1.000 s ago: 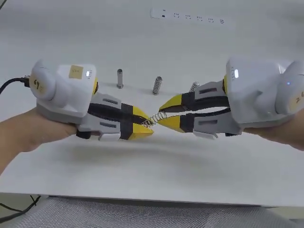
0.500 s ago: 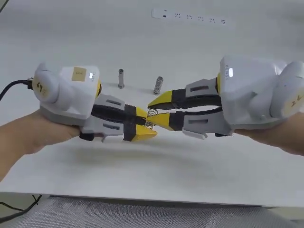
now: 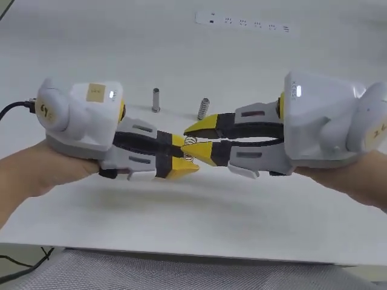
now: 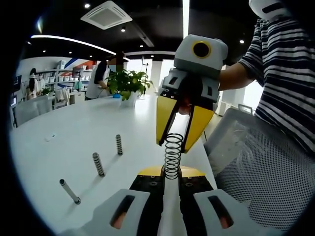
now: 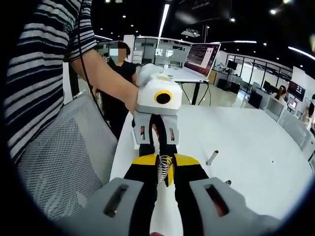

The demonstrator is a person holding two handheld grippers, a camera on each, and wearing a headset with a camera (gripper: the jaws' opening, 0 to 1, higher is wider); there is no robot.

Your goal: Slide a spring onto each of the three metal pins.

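Note:
A small steel spring (image 3: 189, 148) hangs in the air between my two grippers, which meet tip to tip above the white table (image 3: 193, 211). My left gripper (image 3: 181, 161) is shut on one end of the spring (image 4: 173, 155). My right gripper (image 3: 195, 144) has its yellow jaws closed in on the other end (image 5: 164, 169). Behind them stand a bare metal pin (image 3: 156, 100) and a pin wearing a spring (image 3: 204, 109). In the left gripper view, the bare pin (image 4: 70, 191) stands beside two pins with springs on them (image 4: 98, 164) (image 4: 118, 145).
A white power strip (image 3: 248, 24) lies at the far edge of the table. A mesh chair seat (image 3: 181, 272) sits below the near edge. A black cable (image 3: 12, 109) trails from the left gripper. A potted plant (image 4: 127, 84) stands at the table's far end.
My right gripper slid left over the spring's free end and its jaws narrowed onto it. The left gripper kept its hold and barely moved.

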